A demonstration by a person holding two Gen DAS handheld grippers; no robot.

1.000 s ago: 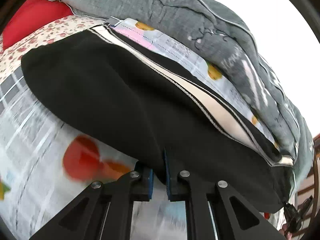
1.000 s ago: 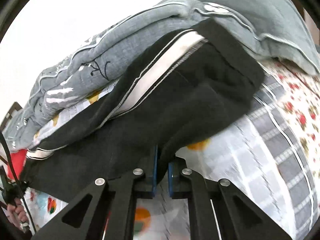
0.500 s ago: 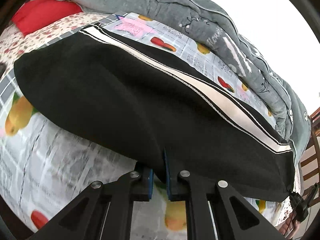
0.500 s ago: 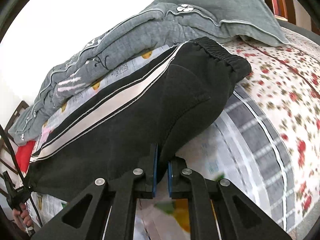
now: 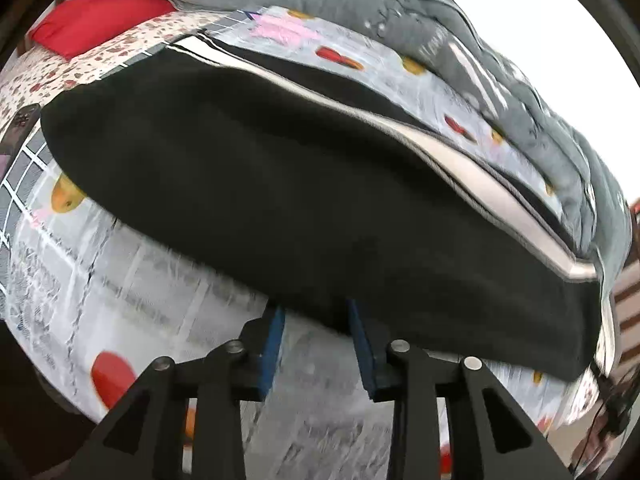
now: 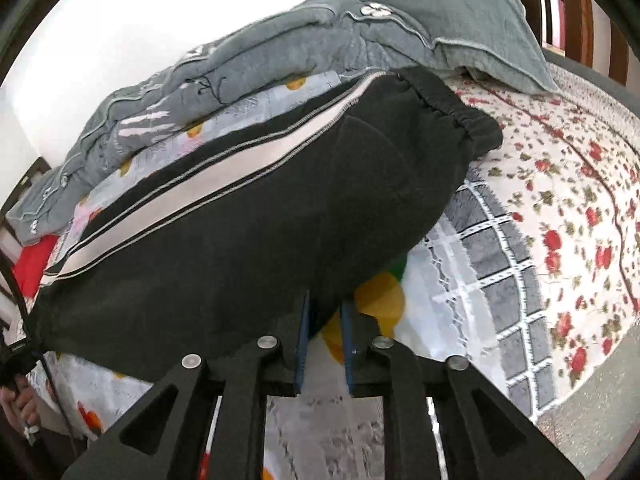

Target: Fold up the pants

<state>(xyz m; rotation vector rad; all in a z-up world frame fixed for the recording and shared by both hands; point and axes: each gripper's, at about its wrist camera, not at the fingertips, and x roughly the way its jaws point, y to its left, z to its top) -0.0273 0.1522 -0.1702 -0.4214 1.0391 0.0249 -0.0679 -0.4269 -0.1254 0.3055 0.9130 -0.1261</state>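
Left wrist view: the left gripper (image 5: 316,312) is opening, the pants (image 5: 280,200) hem between its parted fingers, no longer pinched. Right wrist view: the right gripper (image 6: 325,308) is opening too, black cloth just ahead between its fingers, spread over the bedsheet (image 6: 500,280).

Black pants (image 5: 304,200) covered the left tongs (image 5: 316,312) tips, so contact with the blue pads (image 5: 276,332) couldn't be told. Bedsheet print (image 5: 160,280) nearby was motion-blurred. In the right view a hand (image 6: 20,404) got cut off by the frame edge.
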